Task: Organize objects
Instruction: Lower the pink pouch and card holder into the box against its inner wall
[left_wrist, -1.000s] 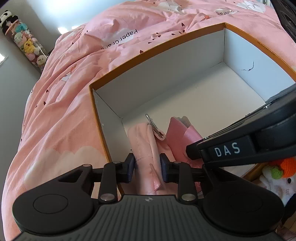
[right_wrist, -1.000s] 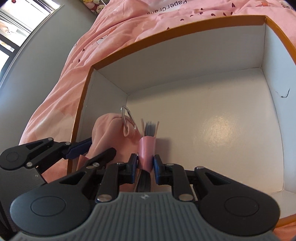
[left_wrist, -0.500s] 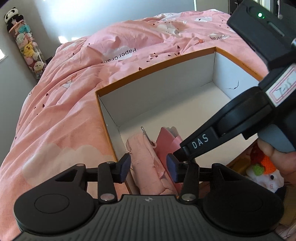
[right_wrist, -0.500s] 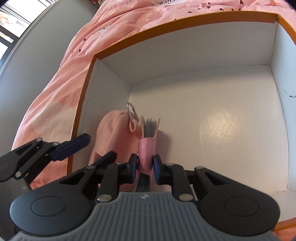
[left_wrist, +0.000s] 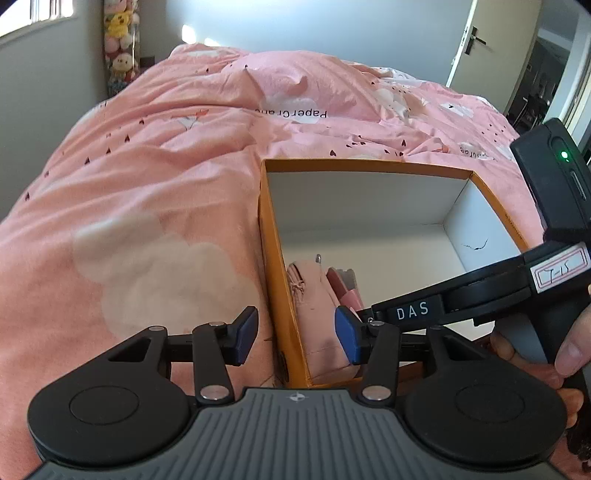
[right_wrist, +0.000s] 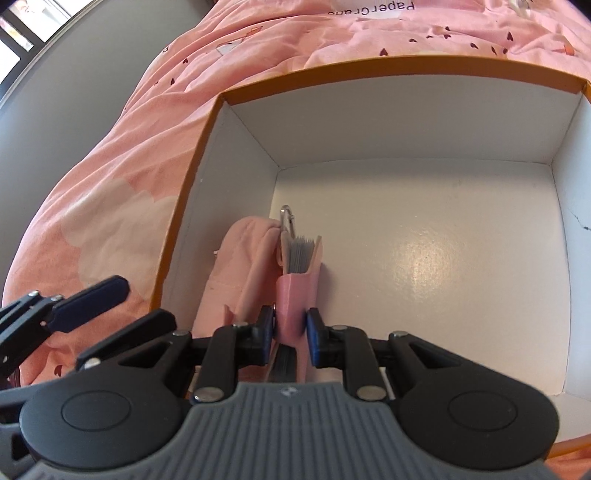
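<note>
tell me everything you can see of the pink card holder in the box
The pink card holder is a slim, glossy pink sleeve, plastic or faux leather by its look, standing on edge with grey cards fanned from its open top. It sits inside the box by the left wall, against the pink pouch. The right gripper pinches it.

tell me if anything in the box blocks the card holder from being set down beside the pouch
Nothing visible does. The pink card holder, pinched in the right tool, already stands inside the box right beside the pink pouch. The white floor to its right is bare.
</note>
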